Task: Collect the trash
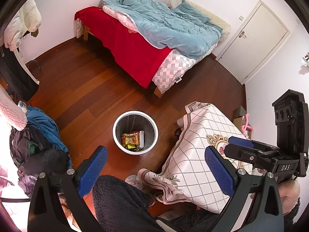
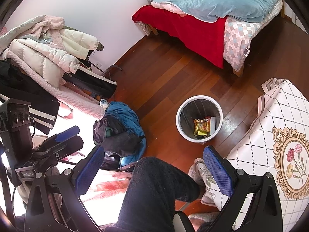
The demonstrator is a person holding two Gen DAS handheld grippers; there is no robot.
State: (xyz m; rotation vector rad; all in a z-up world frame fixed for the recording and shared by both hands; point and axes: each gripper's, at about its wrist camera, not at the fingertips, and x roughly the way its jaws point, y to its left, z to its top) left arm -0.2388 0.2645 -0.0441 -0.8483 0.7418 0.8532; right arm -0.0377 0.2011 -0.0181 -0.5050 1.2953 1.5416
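1. Trash: yellow-red snack wrapper [image 1: 131, 139] and a pale flat packet, lying at the bottom of the white wastebasket [image 1: 118, 135]; no loose trash shows on the floor.
2. Wastebasket: upright on the wood floor, ahead of and below both tools; slightly left of centre for the left gripper [image 1: 155, 169], slightly right of centre for the right gripper [image 2: 153, 171]; neither clearly nearer.
3. Grippers: both spread wide, holding nothing.
4. Cloth-covered table [image 1: 195, 154]: just right of the basket.

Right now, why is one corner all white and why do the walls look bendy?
Left wrist view: sunlight washes out the bottom-left, past the clothes pile; the fisheye bows the door. Right wrist view: the same glare whitens the lower left; the bed curves. The bin stays sharp.
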